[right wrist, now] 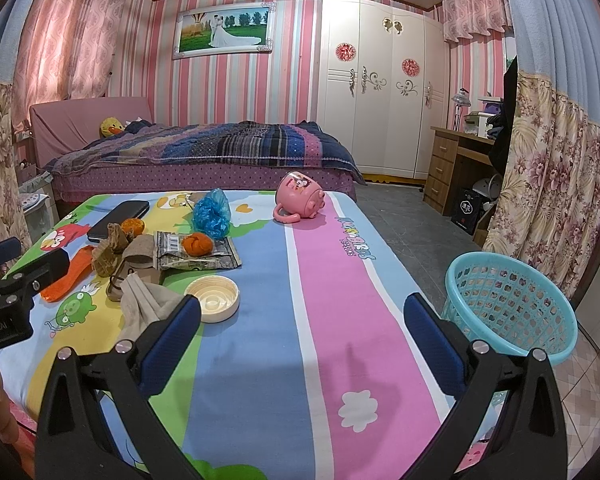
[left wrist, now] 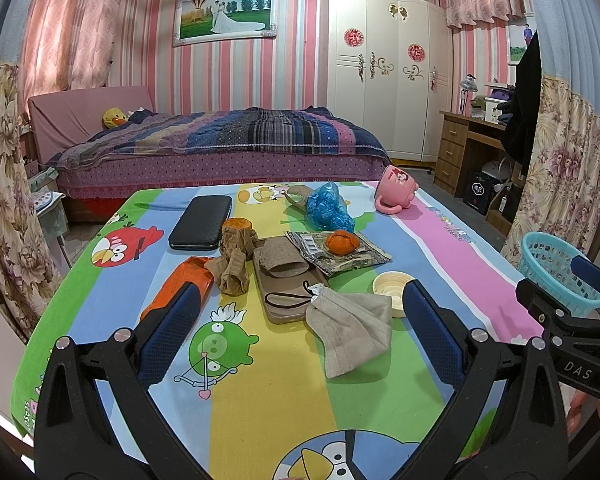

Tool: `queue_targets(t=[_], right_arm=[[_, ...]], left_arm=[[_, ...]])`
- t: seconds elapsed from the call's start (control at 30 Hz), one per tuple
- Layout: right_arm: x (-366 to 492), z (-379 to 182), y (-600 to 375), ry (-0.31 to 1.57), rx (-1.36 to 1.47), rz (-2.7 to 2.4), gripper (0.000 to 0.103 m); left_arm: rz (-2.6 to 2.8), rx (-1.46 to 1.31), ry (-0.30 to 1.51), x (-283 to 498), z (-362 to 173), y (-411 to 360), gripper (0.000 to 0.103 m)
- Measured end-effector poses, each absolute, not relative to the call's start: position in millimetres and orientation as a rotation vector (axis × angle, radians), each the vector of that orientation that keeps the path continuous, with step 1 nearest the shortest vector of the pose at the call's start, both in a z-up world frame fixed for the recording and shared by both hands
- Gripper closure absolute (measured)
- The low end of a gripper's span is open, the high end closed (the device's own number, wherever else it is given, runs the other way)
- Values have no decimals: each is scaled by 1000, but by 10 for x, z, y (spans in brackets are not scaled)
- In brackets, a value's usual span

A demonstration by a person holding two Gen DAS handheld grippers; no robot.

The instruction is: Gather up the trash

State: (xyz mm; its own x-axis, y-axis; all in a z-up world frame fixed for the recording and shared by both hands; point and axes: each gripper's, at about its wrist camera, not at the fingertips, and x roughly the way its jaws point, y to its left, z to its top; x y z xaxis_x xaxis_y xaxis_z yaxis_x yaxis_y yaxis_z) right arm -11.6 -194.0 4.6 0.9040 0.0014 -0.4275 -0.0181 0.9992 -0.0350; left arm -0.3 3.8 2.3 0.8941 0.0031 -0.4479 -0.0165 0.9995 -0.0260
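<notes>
Nothing collected yet. My left tool point(left wrist: 300, 320) and right tool point(right wrist: 302, 328) hover spread, empty. Orange peel point(left wrist: 341, 241) on wrapper point(left wrist: 336, 254) at twelve; basket point(right wrist: 512, 304) at two. I pick first.

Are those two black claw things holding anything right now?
No. The left gripper and the right gripper are both open, with nothing between their fingers; the trash lies untouched on the table.
</notes>
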Motion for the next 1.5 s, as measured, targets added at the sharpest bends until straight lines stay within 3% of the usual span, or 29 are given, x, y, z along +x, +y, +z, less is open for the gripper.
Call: queue_targets(t=[1.5], right_arm=[[-126,66,-2031,433,-26,4,4]], left_arm=[[12,-16,468,-16,-20,-2,5]])
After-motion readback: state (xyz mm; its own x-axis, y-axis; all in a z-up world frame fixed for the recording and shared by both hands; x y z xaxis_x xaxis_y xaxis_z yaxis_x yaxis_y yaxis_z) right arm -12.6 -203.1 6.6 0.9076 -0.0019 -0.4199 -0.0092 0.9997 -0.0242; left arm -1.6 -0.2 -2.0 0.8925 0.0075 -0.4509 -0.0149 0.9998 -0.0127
